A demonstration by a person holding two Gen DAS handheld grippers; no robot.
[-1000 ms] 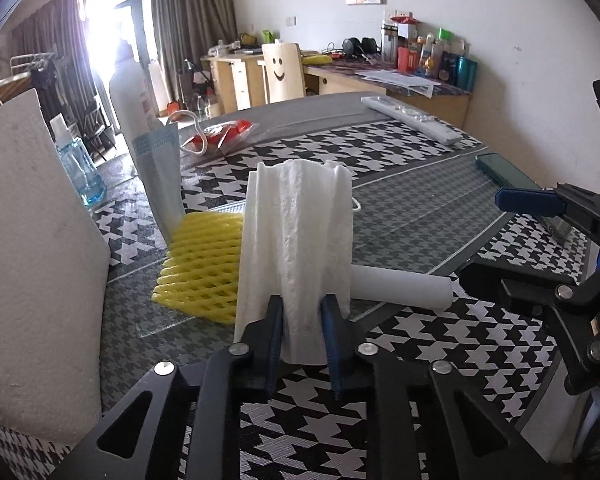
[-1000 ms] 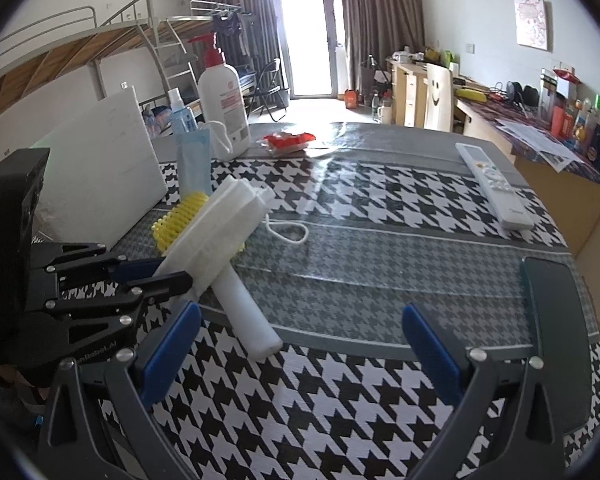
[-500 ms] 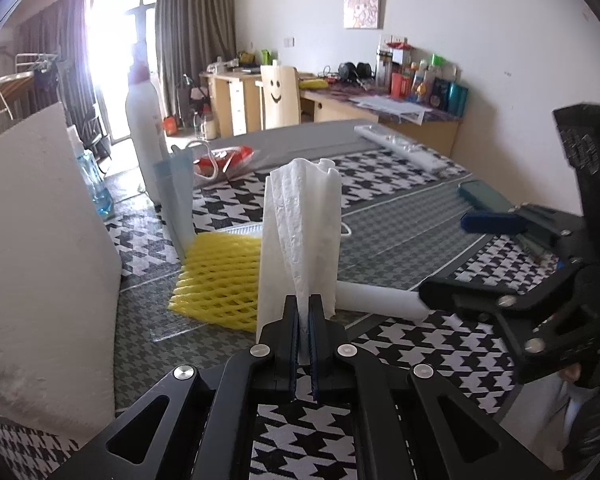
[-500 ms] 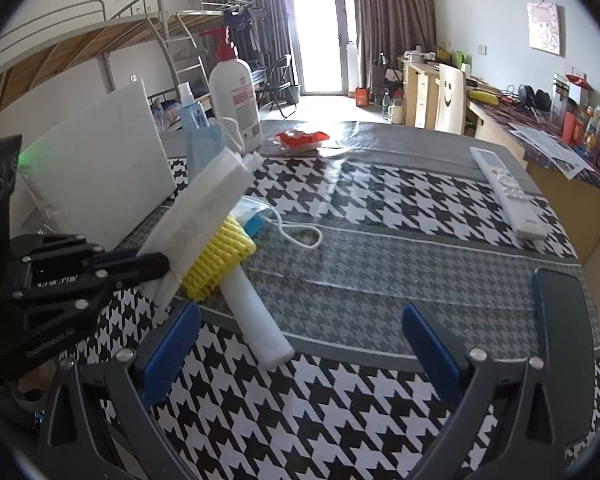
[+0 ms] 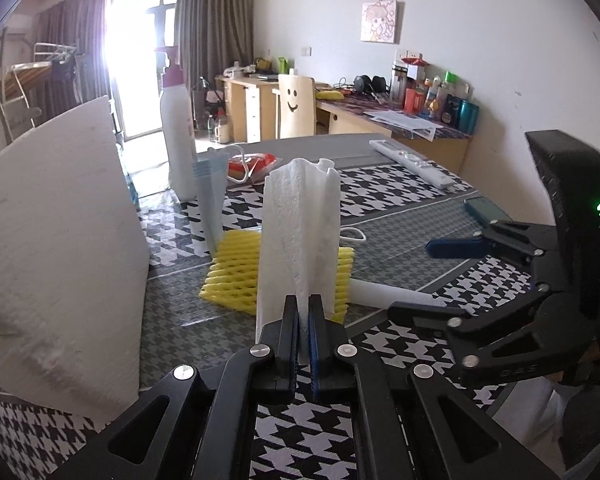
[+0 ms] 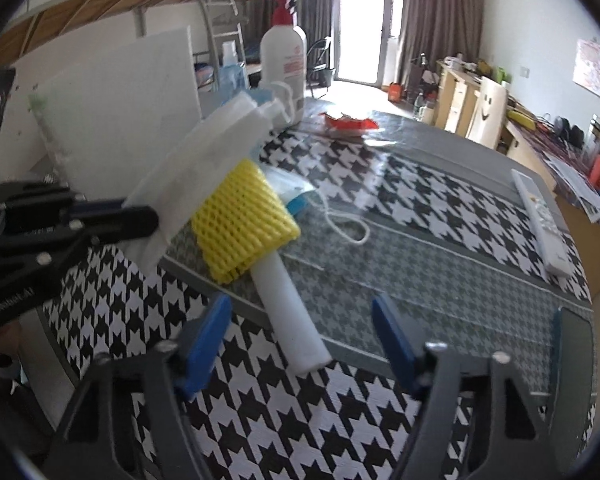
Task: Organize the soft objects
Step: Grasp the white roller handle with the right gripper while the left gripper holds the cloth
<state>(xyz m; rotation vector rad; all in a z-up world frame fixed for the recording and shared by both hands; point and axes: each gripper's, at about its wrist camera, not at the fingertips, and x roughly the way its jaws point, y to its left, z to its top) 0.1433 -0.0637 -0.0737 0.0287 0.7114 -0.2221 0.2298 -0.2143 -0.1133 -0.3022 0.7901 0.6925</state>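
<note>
Two hand-held grippers are seen over a table (image 6: 440, 216) covered in black-and-white houndstooth cloth. The left gripper (image 5: 303, 322) is clamped tight on the lower edge of a folded white tissue sheet (image 5: 296, 240), which is held upright and clear of the table; from the right wrist view the same sheet (image 6: 204, 160) is seen slanting up out of the left gripper (image 6: 152, 216). Behind the sheet, a yellow foam net sleeve (image 6: 242, 222) is lying on the table, with a white foam tube (image 6: 290, 312) partly tucked under it and pointing toward the near edge. The right gripper (image 6: 302, 332) is held low over the near end of the tube; its jaws are closing, with the tube end between the blue pads (image 6: 206, 334) but not touched by them. A face mask (image 6: 300, 196) with a white ear loop is noted just beyond the net sleeve. A large white foam board (image 5: 56, 248) is standing at the left. A pump bottle (image 6: 284, 68), a red packet (image 6: 350, 123) and a white remote control (image 6: 540, 222) are seen farther back on the table.
</note>
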